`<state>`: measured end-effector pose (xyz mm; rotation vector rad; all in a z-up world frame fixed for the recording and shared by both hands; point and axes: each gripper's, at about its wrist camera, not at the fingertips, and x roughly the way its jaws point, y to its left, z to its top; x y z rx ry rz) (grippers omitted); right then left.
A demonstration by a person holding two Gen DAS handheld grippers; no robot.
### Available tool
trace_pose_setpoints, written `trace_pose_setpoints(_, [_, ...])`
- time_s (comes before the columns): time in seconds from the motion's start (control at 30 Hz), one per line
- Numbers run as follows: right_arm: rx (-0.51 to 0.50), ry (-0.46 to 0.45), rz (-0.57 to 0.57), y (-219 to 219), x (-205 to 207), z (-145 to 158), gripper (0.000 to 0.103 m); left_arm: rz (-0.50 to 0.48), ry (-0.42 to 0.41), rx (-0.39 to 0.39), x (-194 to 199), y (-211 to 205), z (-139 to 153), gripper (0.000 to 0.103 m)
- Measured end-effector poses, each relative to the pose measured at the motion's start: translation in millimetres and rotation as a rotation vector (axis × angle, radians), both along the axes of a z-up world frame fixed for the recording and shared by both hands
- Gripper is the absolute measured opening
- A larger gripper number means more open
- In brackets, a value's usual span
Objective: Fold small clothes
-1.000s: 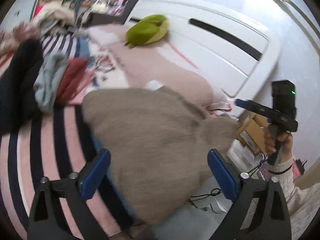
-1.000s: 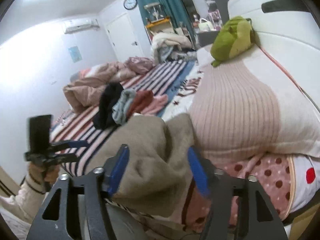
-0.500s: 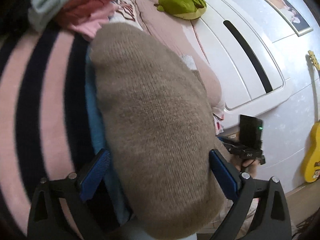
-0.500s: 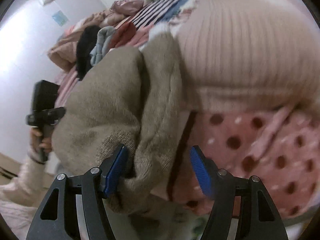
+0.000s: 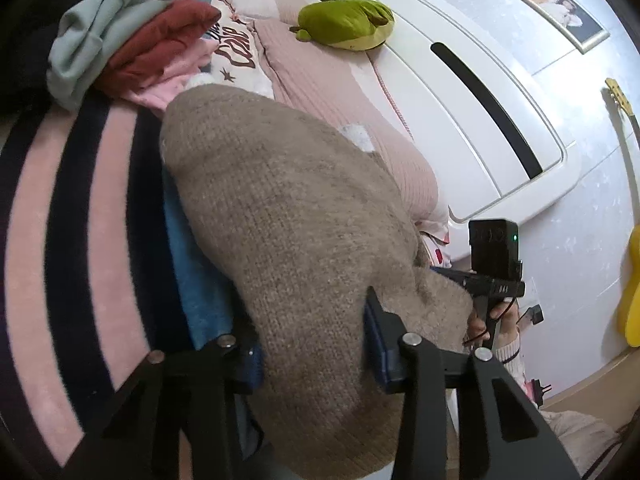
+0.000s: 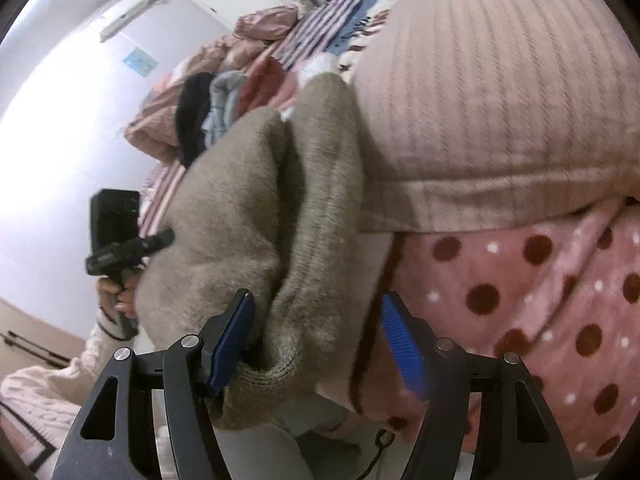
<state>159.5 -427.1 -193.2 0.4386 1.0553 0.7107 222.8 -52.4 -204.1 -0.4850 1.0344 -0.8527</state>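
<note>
A beige knitted sweater (image 5: 288, 220) lies on the striped pink and navy blanket (image 5: 80, 220), with its near edge hanging over the bedside. My left gripper (image 5: 314, 356) is closing, and its blue pads press into that near edge. In the right wrist view the sweater (image 6: 240, 208) is bunched in folds. My right gripper (image 6: 320, 340) stands open around one fold. Its left pad touches the knit and its right pad sits a little apart. A hand (image 5: 484, 320) holds the right gripper's handle just past the sweater's corner.
Folded mint, red and pink clothes (image 5: 132, 40) are stacked at the far left. A pink ribbed pillow (image 6: 500, 100) lies beside the sweater, above a polka-dot sheet (image 6: 540, 300). A green plush (image 5: 344, 22) rests against the white headboard (image 5: 460, 80). A yellow guitar (image 5: 632, 280) leans on the wall.
The left jaws have gone from wide apart to pinching the sweater's edge. Both grippers have dropped closer to the bed and rolled. The right jaws keep the same gap.
</note>
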Motion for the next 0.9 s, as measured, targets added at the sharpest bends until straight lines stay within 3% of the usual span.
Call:
trace_pose_setpoints(0.1, [0.016,-0.011,0.001,2,5,6,0.062,-0.023,-0.030,0.008,-1,6,13,0.029])
trace_pose_setpoints(0.17, [0.009,-0.009,0.038,12,9,6,0.064,-0.051,-0.030,0.031,-2,12,14,0.031])
trace_pose_setpoints(0.2, [-0.005,-0.004,0.051,16,14,4,0.065,-0.065,-0.014,0.043,-2,11,12,0.038])
trace_pose_setpoints(0.27, [-0.041,0.018,0.068,27,19,-3,0.078,-0.070,0.029,0.042,1,13,3,0.053])
trace_pose_setpoints(0.4, [-0.059,0.100,0.141,45,29,-27,0.078,-0.114,0.061,0.002,1,6,-8,0.087])
trace_pose_setpoints(0.43, [-0.055,0.108,0.148,46,29,-31,0.078,-0.129,0.061,0.016,1,0,-10,0.089])
trace_pose_setpoints(0.5, [-0.044,0.116,0.154,49,33,-36,0.078,-0.112,0.051,0.058,1,-8,-12,0.086])
trace_pose_setpoints(0.53, [-0.035,0.115,0.155,52,35,-36,0.076,-0.080,0.037,0.059,3,-10,-13,0.071])
trace_pose_setpoints(0.63, [0.019,0.133,0.176,55,42,-42,0.058,-0.023,0.010,0.054,4,-3,-4,0.044])
trace_pose_setpoints(0.8, [0.059,0.115,0.205,77,53,-45,0.056,-0.026,-0.047,0.095,-3,10,15,0.036])
trace_pose_setpoints(0.9, [0.079,0.087,0.234,102,60,-44,0.043,0.001,-0.060,0.115,-6,27,23,0.035])
